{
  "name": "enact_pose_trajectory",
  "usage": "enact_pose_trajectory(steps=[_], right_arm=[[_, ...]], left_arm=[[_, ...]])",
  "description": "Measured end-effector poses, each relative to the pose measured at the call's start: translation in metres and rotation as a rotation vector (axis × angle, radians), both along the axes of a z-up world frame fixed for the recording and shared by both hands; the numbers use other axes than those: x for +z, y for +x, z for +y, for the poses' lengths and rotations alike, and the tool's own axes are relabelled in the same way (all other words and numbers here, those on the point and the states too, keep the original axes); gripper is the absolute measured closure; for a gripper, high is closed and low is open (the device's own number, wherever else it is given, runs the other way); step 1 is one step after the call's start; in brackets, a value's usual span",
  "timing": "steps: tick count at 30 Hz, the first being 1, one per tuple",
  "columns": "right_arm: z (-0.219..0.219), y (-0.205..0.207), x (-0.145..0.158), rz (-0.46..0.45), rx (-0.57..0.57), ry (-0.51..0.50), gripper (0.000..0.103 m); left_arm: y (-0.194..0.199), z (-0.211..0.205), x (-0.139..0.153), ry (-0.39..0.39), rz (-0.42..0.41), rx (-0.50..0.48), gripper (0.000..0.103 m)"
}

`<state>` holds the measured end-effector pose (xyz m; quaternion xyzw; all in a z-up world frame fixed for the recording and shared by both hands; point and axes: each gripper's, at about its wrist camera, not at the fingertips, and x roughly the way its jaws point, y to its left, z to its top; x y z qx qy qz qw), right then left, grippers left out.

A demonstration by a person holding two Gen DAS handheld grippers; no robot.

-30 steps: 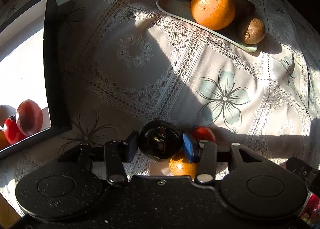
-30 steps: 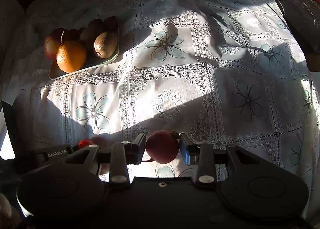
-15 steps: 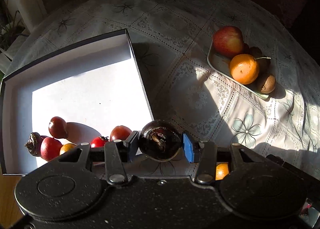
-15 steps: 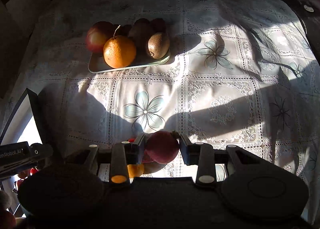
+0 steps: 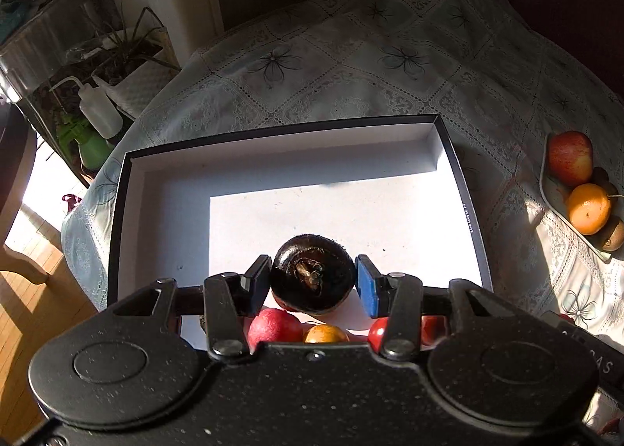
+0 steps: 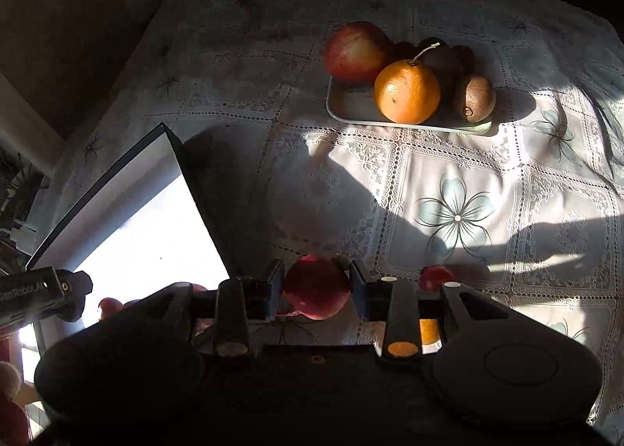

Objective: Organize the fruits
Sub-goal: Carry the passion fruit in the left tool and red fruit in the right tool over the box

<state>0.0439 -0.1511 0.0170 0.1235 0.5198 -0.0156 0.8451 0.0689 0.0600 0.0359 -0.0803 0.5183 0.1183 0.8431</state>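
Note:
My left gripper [image 5: 312, 276] is shut on a dark purple round fruit [image 5: 312, 274] and holds it above the near part of a black-rimmed white box [image 5: 273, 134]. Small red [image 5: 271, 327] and orange [image 5: 325, 333] fruits lie in the box below the gripper. My right gripper [image 6: 316, 286] is shut on a red round fruit [image 6: 316, 286], above the lace tablecloth just right of the box [image 6: 128, 173]. A small red fruit [image 6: 436, 276] and an orange one [image 6: 429, 331] lie on the cloth near it.
A pale tray [image 6: 351, 107] at the back holds an apple [image 6: 355, 52], an orange [image 6: 407, 91] and kiwis [image 6: 474, 97]; it also shows in the left wrist view [image 5: 553, 192]. Past the table's left edge stand plants and a squeeze bottle [image 5: 99, 110].
My left gripper has swung left with the dark fruit, from above the cloth to over the box. My right gripper has moved left toward the box, still holding the red fruit.

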Motion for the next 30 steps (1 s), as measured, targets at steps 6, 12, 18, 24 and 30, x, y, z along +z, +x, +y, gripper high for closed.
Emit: enact_pose_trajectory(steps=[6, 12, 18, 24, 30], right_arm=[[0.044, 0.008, -0.005, 0.004, 0.064, -0.012, 0.066], [0.066, 0.014, -0.01, 0.012, 0.088, -0.038, 0.065], [0.078, 0.026, -0.005, -0.005, 0.095, -0.033, 0.065], [0.085, 0.037, -0.007, 0.017, 0.102, -0.034, 0.065], [0.094, 0.048, -0.01, 0.037, 0.124, -0.091, 0.065]], left_arm=[[0.0, 0.031, -0.007, 0.002, 0.024, 0.045, 0.05], [0.002, 0.036, -0.012, 0.024, 0.033, 0.032, 0.05], [0.007, 0.032, -0.02, 0.024, 0.061, 0.009, 0.05], [0.02, 0.033, -0.026, -0.03, 0.103, -0.008, 0.05], [0.025, 0.038, -0.028, -0.05, 0.129, 0.0, 0.05]])
